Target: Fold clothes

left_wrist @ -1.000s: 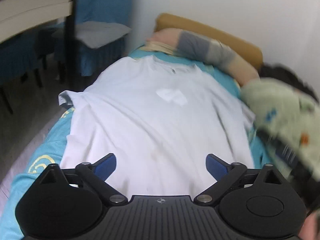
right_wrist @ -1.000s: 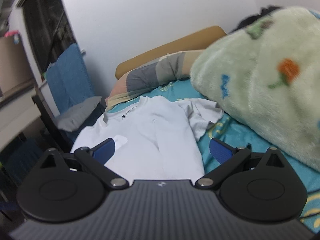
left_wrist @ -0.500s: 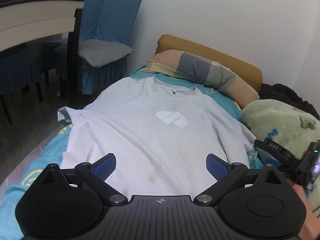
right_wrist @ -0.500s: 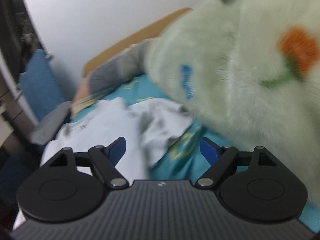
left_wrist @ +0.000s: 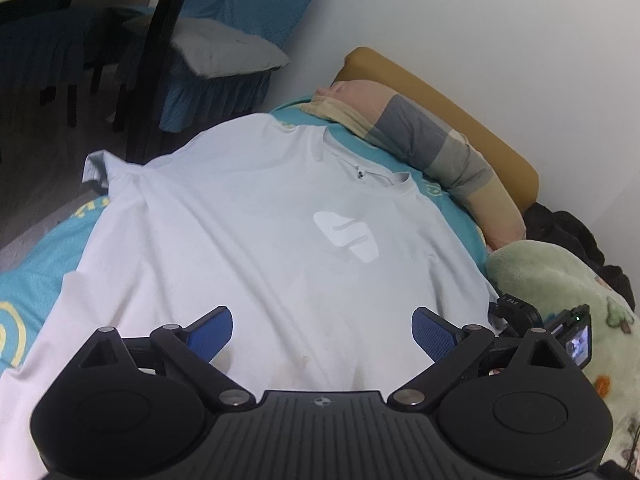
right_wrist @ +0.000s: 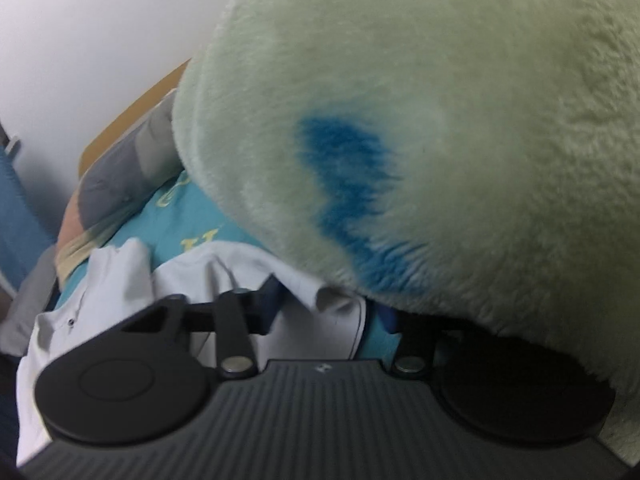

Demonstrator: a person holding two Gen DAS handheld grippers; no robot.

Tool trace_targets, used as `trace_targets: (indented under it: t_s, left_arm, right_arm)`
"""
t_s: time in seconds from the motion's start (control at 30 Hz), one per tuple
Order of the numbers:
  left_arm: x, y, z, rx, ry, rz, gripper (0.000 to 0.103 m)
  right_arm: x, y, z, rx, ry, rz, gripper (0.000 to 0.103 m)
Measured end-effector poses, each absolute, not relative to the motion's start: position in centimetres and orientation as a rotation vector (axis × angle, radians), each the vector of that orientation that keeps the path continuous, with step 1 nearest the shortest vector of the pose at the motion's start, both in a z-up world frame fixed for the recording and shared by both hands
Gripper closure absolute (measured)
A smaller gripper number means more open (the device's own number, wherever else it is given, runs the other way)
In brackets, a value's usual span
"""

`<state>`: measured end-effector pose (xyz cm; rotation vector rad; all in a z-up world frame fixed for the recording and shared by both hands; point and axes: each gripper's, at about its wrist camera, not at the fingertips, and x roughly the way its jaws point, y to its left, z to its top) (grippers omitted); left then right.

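We read no full word. The white T-shirt [left_wrist: 280, 232] bears a white S-shaped chest logo [left_wrist: 347, 236]. The teal bedsheet [right_wrist: 188, 220] carries yellow printed characters, illegible. The right gripper [left_wrist: 520, 312] shows small unreadable lettering.

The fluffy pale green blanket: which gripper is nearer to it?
Right. The right gripper is tucked under the fluffy pale green blanket, at the shirt sleeve; the left gripper hovers over the shirt's middle.

A home bedroom was shown: a bed [left_wrist: 36, 248] with a teal sheet, a striped pillow [left_wrist: 436, 148] against a wooden headboard [left_wrist: 472, 120], a fleece blanket [right_wrist: 440, 120] at right, and a covered chair [left_wrist: 224, 52] at upper left.
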<state>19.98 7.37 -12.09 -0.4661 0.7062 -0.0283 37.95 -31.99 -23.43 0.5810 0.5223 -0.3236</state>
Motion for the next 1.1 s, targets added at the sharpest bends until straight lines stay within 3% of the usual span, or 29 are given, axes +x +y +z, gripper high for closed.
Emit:
trace_targets:
  t_s: [0.03,0.07,0.1,0.4,0.63,0.83,0.97,1.1]
  left_arm:
    - [19.8,7.2,-11.9,-0.46,0.697,-0.03,0.005]
    - [19.6,7.2,-11.6,-0.456,0.689,-0.03,0.005]
    - [19.5,7.2,-11.4,-0.451,0.68,-0.03,0.005]
    - [18.4,9.6,-8.8,-0.465,0.612,0.033,0.005]
    - [18.2,13.7,-7.2,-0.541,0.58,0.11,0.005]
    - [18.2,18.3,-7.0,-0.618,0.579,0.232,0.005]
    - [18.4,20.3,-7.6,-0.606,0.602,0.315,0.005]
    - [19.2,20.9,-9.5,-0.544,0.672,0.371,0.006]
  right_arm:
    - [38.0,-31.6,-23.2,0.552,0.531,-0.308,0.069]
    - [38.0,-31.3,-22.9,0.523,0.539,-0.293,0.088]
    - [38.0,-30.7,-22.3,0.48,0.55,-0.272,0.095]
    - [37.4,-26.6,-7.1,0.144,0.324,-0.195,0.098]
    - [39.2,-18.9,1.8,-0.022,0.296,-0.049,0.098]
    - [41.0,-5.2,0.4,-0.091,0.395,0.133,0.098]
    - [42.7,3.0,-5.2,-0.196,0.519,0.201,0.098]
    - [43.8,5.0,-9.4,-0.154,0.595,0.225,0.096]
